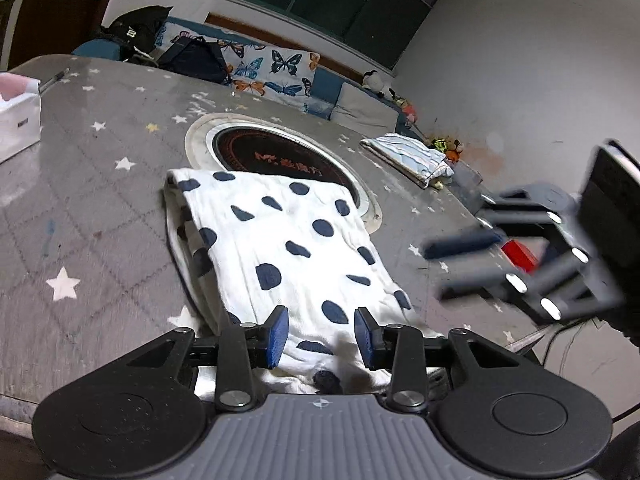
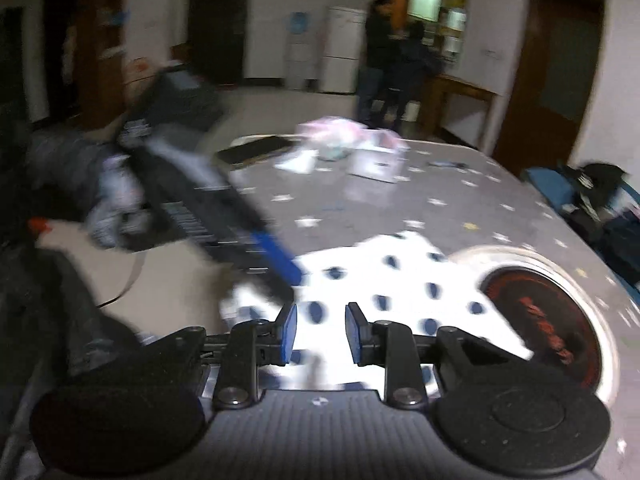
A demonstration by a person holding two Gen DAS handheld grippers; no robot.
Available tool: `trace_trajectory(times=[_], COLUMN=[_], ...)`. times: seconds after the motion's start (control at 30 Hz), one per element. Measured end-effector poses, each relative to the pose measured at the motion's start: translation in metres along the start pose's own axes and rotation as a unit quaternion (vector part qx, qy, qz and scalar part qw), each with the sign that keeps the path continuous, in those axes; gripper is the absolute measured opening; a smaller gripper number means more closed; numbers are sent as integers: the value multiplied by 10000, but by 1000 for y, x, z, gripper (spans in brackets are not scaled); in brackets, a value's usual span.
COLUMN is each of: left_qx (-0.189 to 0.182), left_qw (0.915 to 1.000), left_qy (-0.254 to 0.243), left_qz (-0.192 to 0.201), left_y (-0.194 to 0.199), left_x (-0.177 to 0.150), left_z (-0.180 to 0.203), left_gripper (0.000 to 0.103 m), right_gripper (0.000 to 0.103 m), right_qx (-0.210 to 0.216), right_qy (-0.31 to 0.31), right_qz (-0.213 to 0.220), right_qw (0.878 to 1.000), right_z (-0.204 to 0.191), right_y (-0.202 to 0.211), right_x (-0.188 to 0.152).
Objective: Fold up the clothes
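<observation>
A white garment with dark blue dots (image 1: 288, 248) lies folded on the grey star-patterned table (image 1: 100, 184), its far edge over a round inset burner (image 1: 280, 160). My left gripper (image 1: 321, 334) is open and empty, just above the garment's near edge. My right gripper (image 2: 321, 330) is open and empty over the same garment (image 2: 384, 280); this view is blurred. The right gripper also shows at the right of the left wrist view (image 1: 520, 260), off the table's edge. The left gripper shows blurred in the right wrist view (image 2: 224, 216).
A folded striped cloth (image 1: 412, 156) lies at the table's far right. A white box (image 1: 16, 120) stands at the left edge. A butterfly-print sofa (image 1: 264, 68) with bags is behind the table. Boxes and papers (image 2: 360, 152) sit at the table's far end; two people (image 2: 396, 64) stand beyond.
</observation>
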State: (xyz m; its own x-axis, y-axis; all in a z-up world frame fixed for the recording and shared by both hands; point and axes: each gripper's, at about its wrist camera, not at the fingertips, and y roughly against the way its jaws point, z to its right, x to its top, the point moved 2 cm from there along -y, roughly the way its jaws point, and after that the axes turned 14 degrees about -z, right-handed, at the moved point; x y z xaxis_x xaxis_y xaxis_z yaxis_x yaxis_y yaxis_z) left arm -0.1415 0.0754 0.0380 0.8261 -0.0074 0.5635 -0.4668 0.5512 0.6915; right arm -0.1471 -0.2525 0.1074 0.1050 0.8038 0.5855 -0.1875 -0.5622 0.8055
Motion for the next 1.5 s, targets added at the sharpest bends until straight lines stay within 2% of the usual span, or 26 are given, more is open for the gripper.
trace_trajectory(times=[0.13,0.23,0.33,0.63,0.77,0.9,1.03,1.2,1.5], left_qx=[-208,-329,-368,-455,-456,-409,-264,-186,-277], left_qw=[9994,9991,9990,9984,9987,9991,9994,9989,9980], left_qy=[-198,-276,-232,-42,-90,-92,117,414,562], left_qz=[169,47,-117,-324,-200,67,200,142,80], left_y=[3,-7,-16,-23,-17,-10,-14,-18,-19], left_x=[9,10,7,-3,3,14,26,26,19], left_z=[13,20,18,9,12,10,-1,-16,-26], left_gripper=[39,38,38,38,39,40,40,40,40], right_gripper=[26,26,26,26,26,26,27,27,27], right_qx=[-335,-500,-672,-988,-1076,-865,-623,-367,-42], right_qy=[-660,-1225,-1530,-2344,-2202,-1862,-1558,-1315,-953], right_qz=[-34,-103,-172,-472,-427,-370,-388,-538,-686], right_qw=[9973,9912,9858,9660,9686,9780,9851,9892,9931], right_z=[39,71,95,142,141,129,119,112,105], right_y=[-16,-35,-54,-93,-87,-82,-86,-109,-143], right_x=[3,4,0,-20,-14,5,24,40,70])
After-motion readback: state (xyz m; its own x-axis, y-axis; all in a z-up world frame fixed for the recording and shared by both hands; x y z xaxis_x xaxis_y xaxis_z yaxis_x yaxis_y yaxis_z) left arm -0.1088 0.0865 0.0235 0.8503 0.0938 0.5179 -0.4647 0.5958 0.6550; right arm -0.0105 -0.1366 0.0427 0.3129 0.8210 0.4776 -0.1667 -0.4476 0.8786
